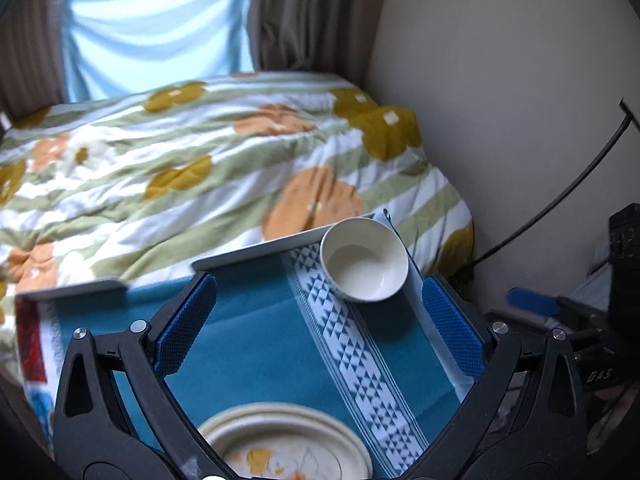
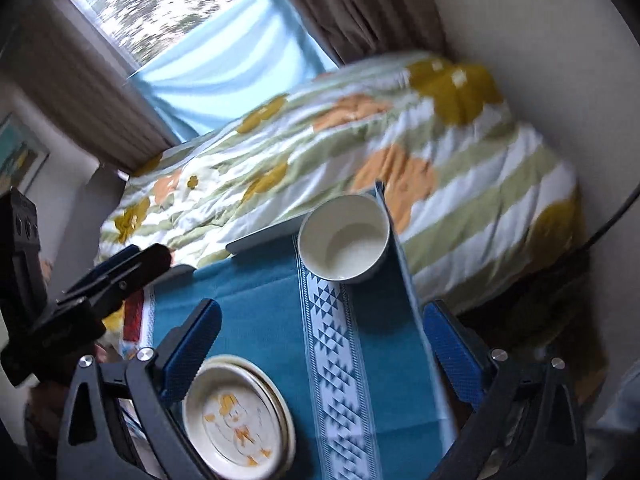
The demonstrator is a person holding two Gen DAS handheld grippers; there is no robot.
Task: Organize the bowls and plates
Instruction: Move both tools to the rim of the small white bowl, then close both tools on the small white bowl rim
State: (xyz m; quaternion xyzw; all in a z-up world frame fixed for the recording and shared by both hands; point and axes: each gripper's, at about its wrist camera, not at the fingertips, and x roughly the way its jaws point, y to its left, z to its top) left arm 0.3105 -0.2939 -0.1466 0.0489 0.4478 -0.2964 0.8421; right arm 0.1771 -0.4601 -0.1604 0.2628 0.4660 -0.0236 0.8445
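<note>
A white bowl (image 1: 364, 265) stands upright and empty at the far right corner of a small table under a teal cloth (image 1: 264, 344); it also shows in the right wrist view (image 2: 345, 238). A cream plate with orange print (image 1: 286, 446) lies at the near edge; in the right wrist view it looks like a stack of two or three plates (image 2: 238, 416). My left gripper (image 1: 318, 326) is open and empty above the cloth, between plate and bowl. My right gripper (image 2: 320, 352) is open and empty, its left finger beside the plates. The left gripper shows at the left of the right wrist view (image 2: 120, 270).
A bed with a flowered quilt (image 1: 200, 168) lies just beyond the table. A beige wall (image 1: 500, 100) and a black cable (image 1: 560, 200) are on the right. Curtains and a window (image 2: 160, 12) are at the back. The cloth has a white patterned band (image 2: 340, 360).
</note>
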